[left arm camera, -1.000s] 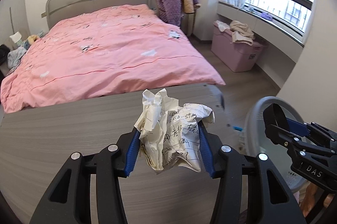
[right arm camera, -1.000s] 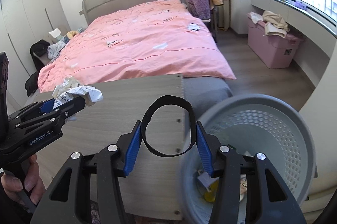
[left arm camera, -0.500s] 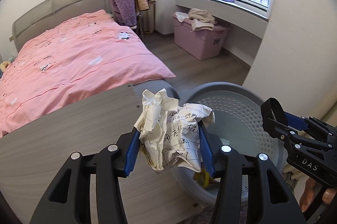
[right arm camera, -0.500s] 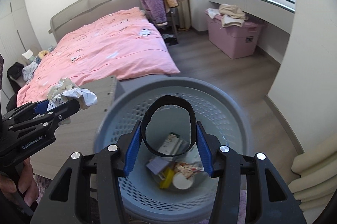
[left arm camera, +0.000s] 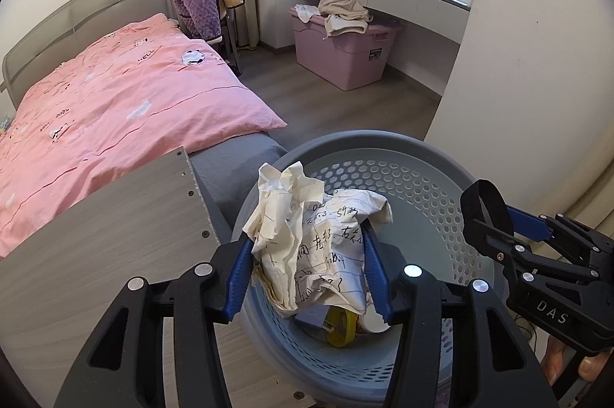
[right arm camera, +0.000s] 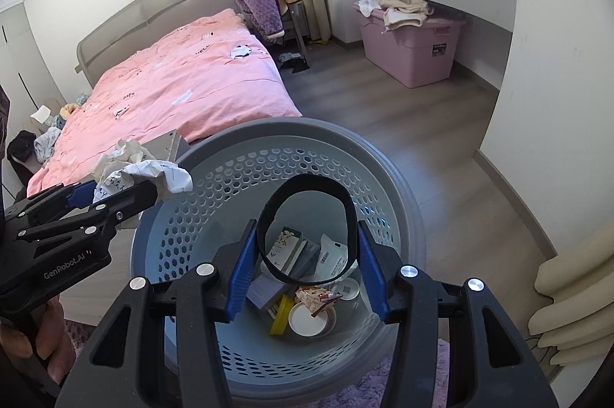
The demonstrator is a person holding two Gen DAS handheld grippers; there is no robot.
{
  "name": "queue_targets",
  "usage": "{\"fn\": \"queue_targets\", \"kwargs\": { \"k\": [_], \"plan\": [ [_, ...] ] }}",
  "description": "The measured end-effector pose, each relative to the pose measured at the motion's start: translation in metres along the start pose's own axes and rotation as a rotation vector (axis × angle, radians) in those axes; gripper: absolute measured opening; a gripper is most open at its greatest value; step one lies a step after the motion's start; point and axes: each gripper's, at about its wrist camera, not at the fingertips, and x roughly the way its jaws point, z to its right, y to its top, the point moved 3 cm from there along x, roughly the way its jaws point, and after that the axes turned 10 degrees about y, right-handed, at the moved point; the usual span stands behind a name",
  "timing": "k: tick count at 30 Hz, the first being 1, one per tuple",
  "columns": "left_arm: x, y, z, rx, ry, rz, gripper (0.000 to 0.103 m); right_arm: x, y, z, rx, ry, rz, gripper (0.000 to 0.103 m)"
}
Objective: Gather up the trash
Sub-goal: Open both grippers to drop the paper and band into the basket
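Nearest to us, the left hand-held gripper point(left arm camera: 307, 270) has its blue pads pressed on a crumpled paper wad point(left arm camera: 318, 239) (handwriting shows on one sheet), which we hold above the near rim of the grey-blue laundry-style basket point(left arm camera: 406, 174). Our right hand-held gripper point(right arm camera: 307, 270) pinches a black loop band point(right arm camera: 305, 227) between its pads, the jaws set fairly narrow, and it hangs over the basket's open middle. Down inside the basket lie a yellow tape roll point(right arm camera: 282, 316), a white lid point(right arm camera: 307, 319), a small carton point(right arm camera: 288, 243) and wrappers. Just to the left of the basket is the corner of the wood-grain surface point(left arm camera: 115, 247). Beyond it we see the bed with a pink duvet point(left arm camera: 115, 112), then a pink storage box point(left arm camera: 345, 59) with clothes on top, under the window.
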Motion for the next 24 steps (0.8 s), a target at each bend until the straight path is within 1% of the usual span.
{"fn": "queue_targets", "kwargs": {
  "k": [5,8,9,10,11,13,19,24],
  "plan": [
    [0.0025,0.0009,0.0064,0.008,0.005,-0.004,0.050,0.0026,-0.0007,0.0034,0.009,0.010,-0.004,0.049],
    [0.0023,0.0001,0.0079,0.013,0.012,-0.003,0.053,0.0020,-0.0005,0.0064,0.014,0.007,0.000,0.049],
    [0.0025,0.0001,0.0081,0.013,0.014,-0.003,0.057,0.0014,-0.0005,0.0078,0.016,0.006,0.004,0.051],
    [0.0027,-0.0002,0.0077,0.013,0.017,-0.004,0.063,0.0001,-0.0004,0.0089,0.021,0.004,0.008,0.058],
    [0.0027,-0.0002,0.0074,0.013,0.019,-0.006,0.065,-0.0014,-0.0005,0.0092,0.025,0.003,0.015,0.064],
    [0.0034,0.0001,0.0067,0.009,0.028,-0.008,0.071,-0.0040,-0.0002,0.0101,0.030,0.004,0.027,0.068],
    [0.0027,0.0002,0.0058,0.011,0.044,-0.004,0.075,-0.0049,-0.0020,0.0086,0.036,0.004,0.027,0.069],
    [0.0008,-0.0017,0.0050,0.010,0.048,-0.001,0.075,-0.0050,-0.0025,0.0094,0.037,0.006,0.027,0.070]
  ]
}}
